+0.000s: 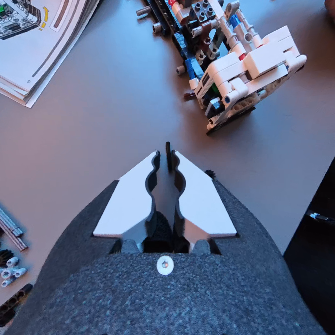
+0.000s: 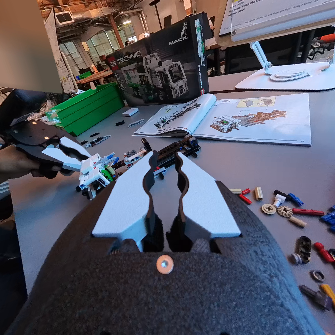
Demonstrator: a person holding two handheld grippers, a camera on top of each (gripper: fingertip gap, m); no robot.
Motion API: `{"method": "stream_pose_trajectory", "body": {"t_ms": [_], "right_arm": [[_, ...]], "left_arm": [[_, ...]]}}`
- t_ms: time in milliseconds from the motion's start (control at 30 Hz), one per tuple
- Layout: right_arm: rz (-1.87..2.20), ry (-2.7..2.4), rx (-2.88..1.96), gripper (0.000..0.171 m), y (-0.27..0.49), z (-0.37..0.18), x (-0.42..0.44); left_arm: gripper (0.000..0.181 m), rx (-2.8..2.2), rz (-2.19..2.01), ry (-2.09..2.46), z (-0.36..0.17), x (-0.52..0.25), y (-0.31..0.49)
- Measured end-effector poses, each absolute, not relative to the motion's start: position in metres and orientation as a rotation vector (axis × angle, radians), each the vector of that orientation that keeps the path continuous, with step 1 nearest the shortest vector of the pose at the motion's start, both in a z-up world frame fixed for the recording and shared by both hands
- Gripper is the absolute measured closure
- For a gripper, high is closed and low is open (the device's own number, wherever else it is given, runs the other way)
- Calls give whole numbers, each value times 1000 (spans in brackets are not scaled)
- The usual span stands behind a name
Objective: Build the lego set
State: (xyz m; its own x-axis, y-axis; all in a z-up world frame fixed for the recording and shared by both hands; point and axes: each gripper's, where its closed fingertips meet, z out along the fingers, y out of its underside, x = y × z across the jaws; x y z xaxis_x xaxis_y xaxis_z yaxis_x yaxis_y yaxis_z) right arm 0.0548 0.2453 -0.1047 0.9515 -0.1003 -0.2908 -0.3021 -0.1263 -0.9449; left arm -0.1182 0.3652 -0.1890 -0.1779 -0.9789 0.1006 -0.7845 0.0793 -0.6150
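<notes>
The part-built truck model has a white cab (image 1: 244, 72) and a dark chassis (image 1: 181, 30); it stands at the upper right of the left wrist view. In the right wrist view its cab (image 2: 92, 170) and chassis (image 2: 174, 150) are at mid-table. My left gripper (image 1: 165, 154) points down at the table with its jaws a narrow gap apart. A short black axle (image 1: 168, 155) shows in that gap, against the right pad, with table showing on its other side. My right gripper (image 2: 165, 154) is open and empty, hovering before the chassis. The left gripper (image 2: 85, 159) sits just left of the cab.
An open instruction booklet (image 2: 235, 117) (image 1: 36, 45) lies behind the model, with the set's box (image 2: 159, 68) and green bins (image 2: 87, 112) farther back. Loose parts (image 2: 272, 204) are scattered at right, more (image 1: 10, 270) at left. A black gear (image 1: 210, 174) peeks past my left gripper. The table edge (image 1: 308, 199) runs close on the right. The left gripper's tips are roughly 25 cm from the right gripper's. The white cab (image 1: 244, 72) is about 9 cm from my left fingertips and 15 cm from my right.
</notes>
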Motion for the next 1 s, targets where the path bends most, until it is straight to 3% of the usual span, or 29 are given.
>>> {"method": "stream_pose_trajectory", "body": {"t_ms": [333,533,633,667,700,767,867,1000], "right_arm": [[164,323,-1699,155,246,-105,58],[173,117,-1670,158,270,-42,30],[317,-20,-1713,155,294,-34,7],[397,-53,-1720,162,301,-33,-3],[480,-87,-1720,171,307,-33,-14],[618,-106,-1695,170,319,-31,-29],[790,-93,-1731,151,337,-39,-44],[933,-62,-1657,151,348,-33,-55]], "left_arm": [[179,-1631,-776,1989,-182,-113,371],[179,-1508,-1322,1598,-106,-76,374],[180,-1379,-1640,1403,-62,-64,365],[180,-1360,-1721,1351,-53,-61,363],[180,-1348,-1793,1311,-48,-60,360],[180,-1328,-1941,1246,-42,-60,355],[180,-1337,-2100,1134,-40,-61,354],[180,-1332,-2161,1103,-43,-63,347]]}}
